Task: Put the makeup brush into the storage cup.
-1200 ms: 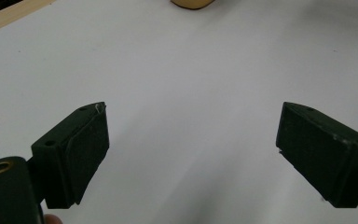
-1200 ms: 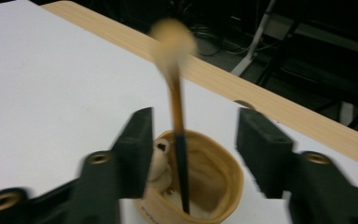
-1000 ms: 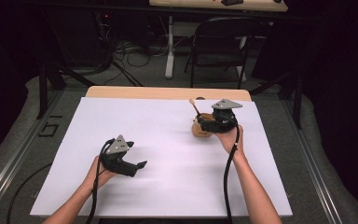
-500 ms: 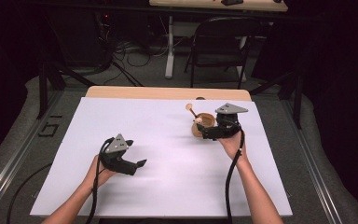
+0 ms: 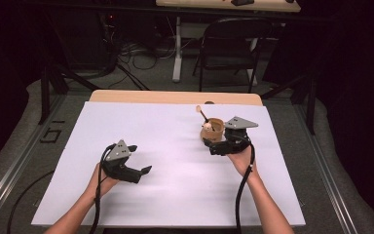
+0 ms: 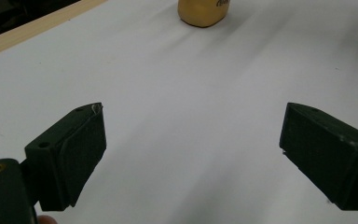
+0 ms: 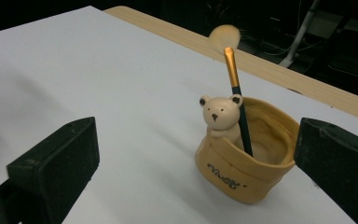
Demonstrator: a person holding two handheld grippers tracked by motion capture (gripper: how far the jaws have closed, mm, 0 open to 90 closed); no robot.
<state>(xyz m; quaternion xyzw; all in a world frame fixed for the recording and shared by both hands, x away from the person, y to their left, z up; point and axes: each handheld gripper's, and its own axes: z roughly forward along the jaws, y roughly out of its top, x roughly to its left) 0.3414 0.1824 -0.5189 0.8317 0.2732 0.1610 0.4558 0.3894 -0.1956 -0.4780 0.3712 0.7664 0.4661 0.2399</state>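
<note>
— Which of your claws is closer to the work?

— My right gripper, by a long way. Its jaws have just been opening and now stand as wide as they go, with nothing pressed between the pads. Just past them sits the bear cup, upright on the white table, a bit toward my right jaw and apart from both jaws.

— And your left?

— My left gripper hangs low over bare table, jaws spread wide too, holding nothing. From there the cup is well off, across the sheet (I see just its base at the top edge of that view).

— What matters for the next move?

— The brush. It stands in the cup behind the little bear figure, its long axis nearly upright and leaning away from me, bristle end up. From the high view, my right gripper lies just on the near side of the cup, my left gripper far to the other side. So I judge any reach belongs to the right, going forward and slightly up.
</note>
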